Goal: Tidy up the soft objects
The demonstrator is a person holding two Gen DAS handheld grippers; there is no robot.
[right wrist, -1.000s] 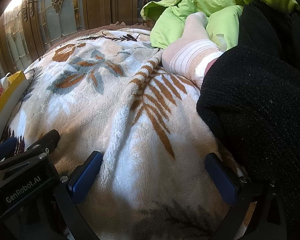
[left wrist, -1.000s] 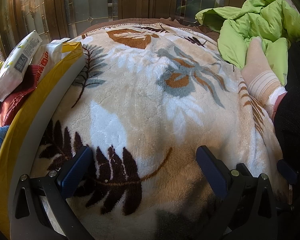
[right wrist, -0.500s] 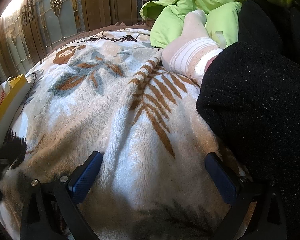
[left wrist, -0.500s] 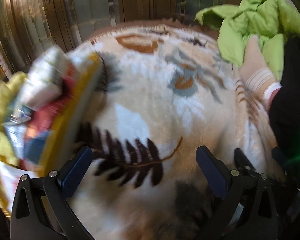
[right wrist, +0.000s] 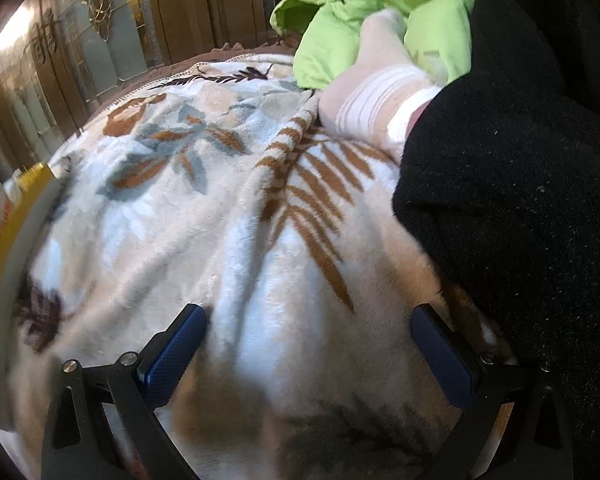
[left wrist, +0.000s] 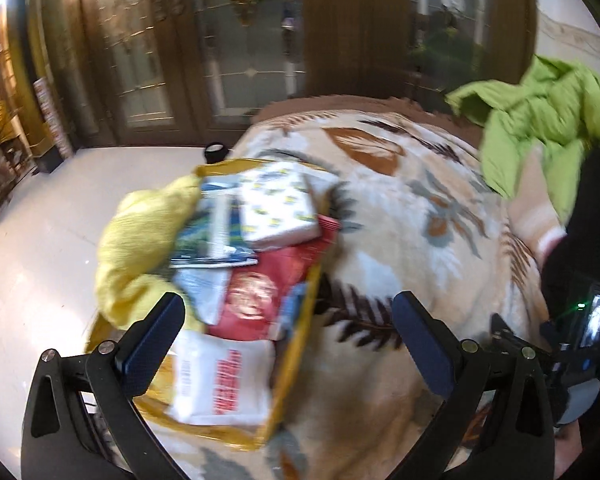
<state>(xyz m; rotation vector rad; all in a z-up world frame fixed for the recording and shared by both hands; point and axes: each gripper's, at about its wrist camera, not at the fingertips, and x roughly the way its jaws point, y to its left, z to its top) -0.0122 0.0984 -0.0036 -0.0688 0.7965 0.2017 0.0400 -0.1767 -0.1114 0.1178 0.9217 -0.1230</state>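
Left wrist view, one yellow box (left wrist: 296,364) of packets, one leaf-print blanket (left wrist: 412,240), both tools, left tool (left wrist: 288,336) and right tool (right wrist: 308,352), gaping wide, empty.

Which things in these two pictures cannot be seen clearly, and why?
- Printing on the packets in the yellow box: left wrist view, motion blur.
- Yellow box in the right wrist view: cut off by the left edge.
- Striped sock: its upper end is hidden under the black garment.
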